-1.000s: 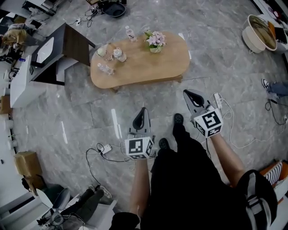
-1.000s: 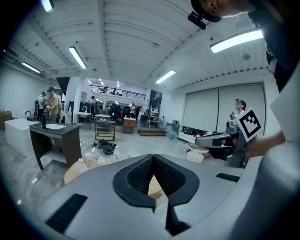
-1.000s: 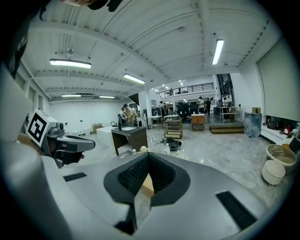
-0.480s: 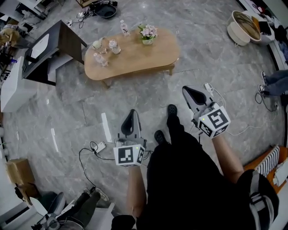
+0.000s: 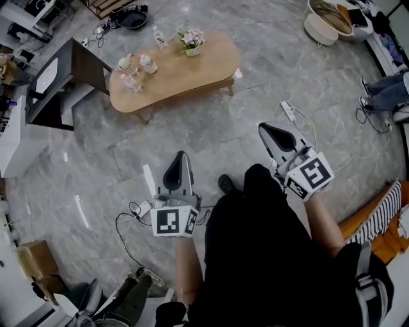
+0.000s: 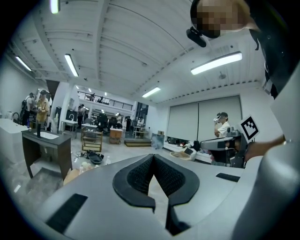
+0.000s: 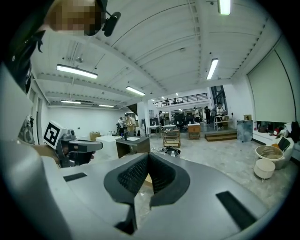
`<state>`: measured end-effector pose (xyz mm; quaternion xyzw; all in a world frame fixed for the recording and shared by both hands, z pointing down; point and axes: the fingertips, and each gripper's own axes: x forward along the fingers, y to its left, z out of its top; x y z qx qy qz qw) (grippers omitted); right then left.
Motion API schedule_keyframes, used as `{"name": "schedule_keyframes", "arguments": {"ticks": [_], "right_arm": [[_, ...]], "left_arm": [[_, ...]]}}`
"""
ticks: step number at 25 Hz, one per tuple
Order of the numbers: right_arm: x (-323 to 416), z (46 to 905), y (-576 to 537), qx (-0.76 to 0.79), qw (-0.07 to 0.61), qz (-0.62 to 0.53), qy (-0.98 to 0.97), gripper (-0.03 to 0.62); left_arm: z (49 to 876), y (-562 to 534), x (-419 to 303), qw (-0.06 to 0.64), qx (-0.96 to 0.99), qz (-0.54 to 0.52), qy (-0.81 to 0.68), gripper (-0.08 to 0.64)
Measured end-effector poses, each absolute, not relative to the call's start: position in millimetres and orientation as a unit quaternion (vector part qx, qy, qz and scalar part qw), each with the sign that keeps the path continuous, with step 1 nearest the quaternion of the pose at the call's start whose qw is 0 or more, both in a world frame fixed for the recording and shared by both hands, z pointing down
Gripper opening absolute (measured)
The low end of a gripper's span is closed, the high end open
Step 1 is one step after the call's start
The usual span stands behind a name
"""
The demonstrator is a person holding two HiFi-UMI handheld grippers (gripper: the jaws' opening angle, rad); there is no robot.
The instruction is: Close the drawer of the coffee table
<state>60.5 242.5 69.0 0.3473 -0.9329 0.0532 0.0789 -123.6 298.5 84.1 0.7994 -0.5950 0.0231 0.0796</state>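
Note:
The oval wooden coffee table (image 5: 182,73) stands far up in the head view, with several bottles (image 5: 131,70) and a small pot of flowers (image 5: 191,39) on its top. No drawer shows on it from here. My left gripper (image 5: 180,155) hangs over the grey floor well short of the table, shut and empty. My right gripper (image 5: 263,127) is also shut and empty, to the right and equally far from the table. In the left gripper view the jaws (image 6: 153,156) meet at the tips; in the right gripper view the jaws (image 7: 148,154) do too.
A dark side desk (image 5: 80,67) stands left of the table. A white round tub (image 5: 323,19) is at the top right. Power strips with cables lie on the floor (image 5: 287,112) (image 5: 144,209). A person's legs (image 5: 383,92) are at the right edge.
Both grippers have drawn back from the coffee table and risen. The table has slid up and left in the head view and looks farther away. Both stay shut.

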Motion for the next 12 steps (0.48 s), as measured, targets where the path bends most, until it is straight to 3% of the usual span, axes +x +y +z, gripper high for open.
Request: {"name": "schedule_keyframes", "arguments": {"ticks": [12], "right_arm": [[98.7, 78.2, 278.2, 0.370, 0.081, 0.069, -0.923, 0.012]], "left_arm": [[80.5, 313.0, -82.7, 0.087, 0.813, 0.015, -0.576, 0.014]]}}
